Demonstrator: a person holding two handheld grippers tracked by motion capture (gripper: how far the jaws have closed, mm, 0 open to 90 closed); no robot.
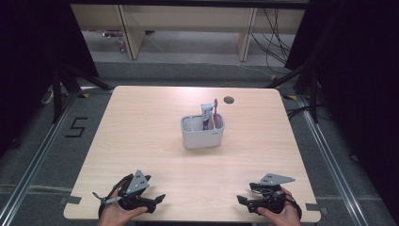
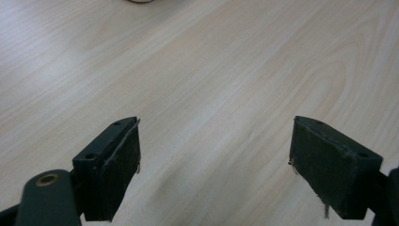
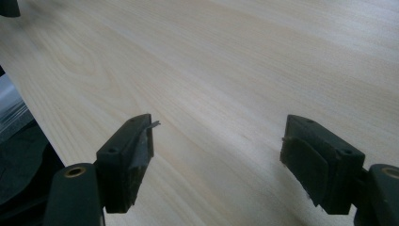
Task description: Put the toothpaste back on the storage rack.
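Both grippers rest low at the near edge of the table [image 1: 141, 122], each held in a hand: the left gripper [image 1: 157, 198] at the near left, the right gripper [image 1: 242, 200] at the near right, well apart from each other. Each has its jaws spread wide with nothing but bare pale wood between them, as the gripper views show. Light woodgrain covers the tabletop, which has rounded corners and a small dark grommet hole [image 1: 229, 100] near the far edge. A white caddy [image 1: 202, 134] stands upright around the middle of the table, well away from both grippers, with a toothpaste tube [image 1: 207, 113] and a pink toothbrush [image 1: 216, 110] standing in its right compartment. Grey carpet surrounds the table, with a "5" [image 1: 76, 127] marked on it at left; black curtains and wooden furniture legs stand beyond.
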